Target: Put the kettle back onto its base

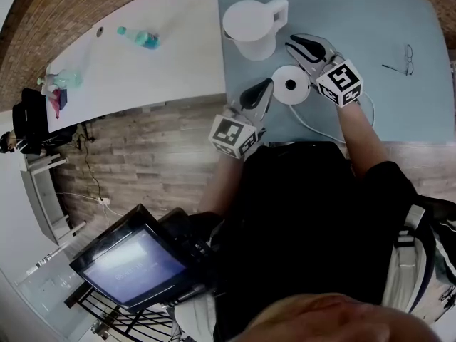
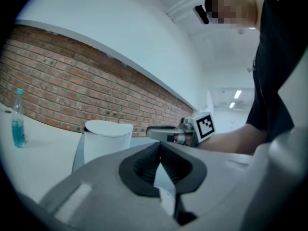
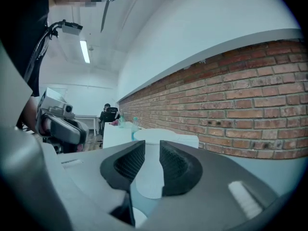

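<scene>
Both empty: left gripper [image 2: 160, 147] jaws together, right gripper [image 3: 152, 148] jaws apart toward kettle [image 1: 249, 27]; base cord [image 1: 311, 127] only overhead.

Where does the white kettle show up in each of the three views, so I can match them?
Head view: the kettle is at top centre, on the blue table, just above its round base.
Left gripper view: the kettle is left of centre, in front of the brick wall.
Right gripper view: the kettle is low at centre, straight ahead.
Shared landmark: the brick wall shows in all three.
</scene>
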